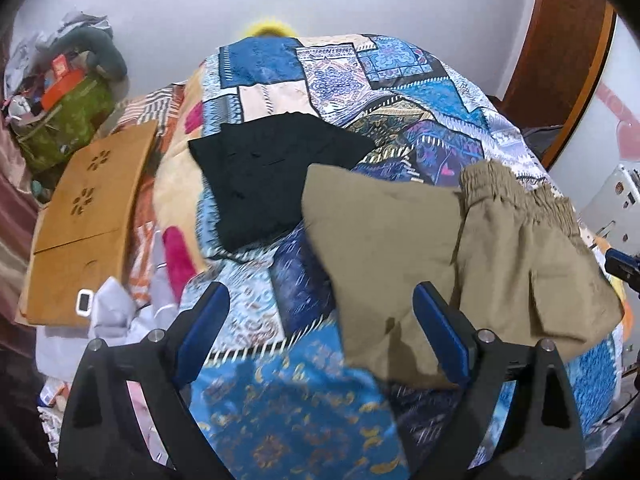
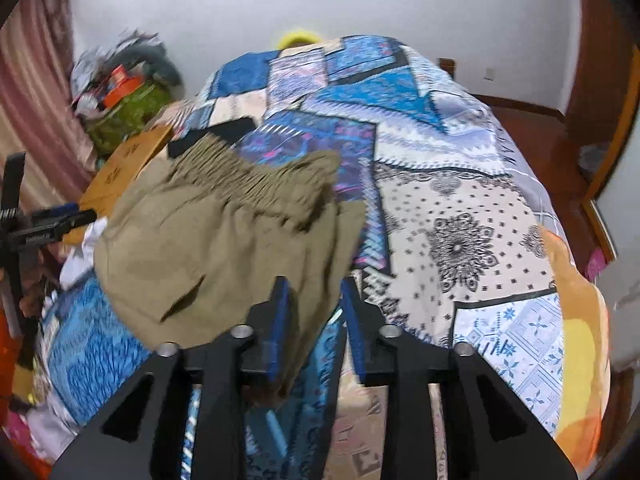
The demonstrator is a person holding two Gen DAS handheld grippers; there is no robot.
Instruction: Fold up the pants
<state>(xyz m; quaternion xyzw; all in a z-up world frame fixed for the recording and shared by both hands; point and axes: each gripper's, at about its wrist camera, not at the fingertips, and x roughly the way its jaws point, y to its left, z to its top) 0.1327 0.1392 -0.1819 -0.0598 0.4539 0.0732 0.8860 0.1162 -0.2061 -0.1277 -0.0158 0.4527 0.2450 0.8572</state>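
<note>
Clutter first, far left: a green bag (image 1: 68, 120) stuffed with odds and ends sits against the wall, and just in front of it a wooden board (image 1: 86, 224) with flower-shaped cutouts lies by the bed's left edge. A small white gadget (image 1: 85, 301) rests on the board's near corner, beside some white cloth (image 1: 116, 312).

Moving across, the bed (image 1: 280, 400) fills the middle, covered in a busy blue patchwork spread. A black garment (image 1: 264, 180) lies flat on it, folded, toward the far left of the spread.

Now the left claw (image 1: 320, 320): its blue pads stand wide apart with nothing pinched between them. The left pad is over the bare spread; the right pad sits over the near edge of the pants, whether touching the cloth I cannot tell.

And there they are, the khaki pants (image 1: 460, 264), right of the black garment, doubled over on the spread with the gathered elastic waistband at the far end and a pocket slit showing on the right half. The near right corner hangs past the bed's edge.

Over to the right claw (image 2: 314, 308): jaws partly parted, no squeeze visible. The khaki cloth's near edge drapes across the left pad and dips into the gap, while the right pad stands clear of it over the spread. From this side the left claw's dark tip (image 2: 60, 220) pokes in beside the pants.
</note>
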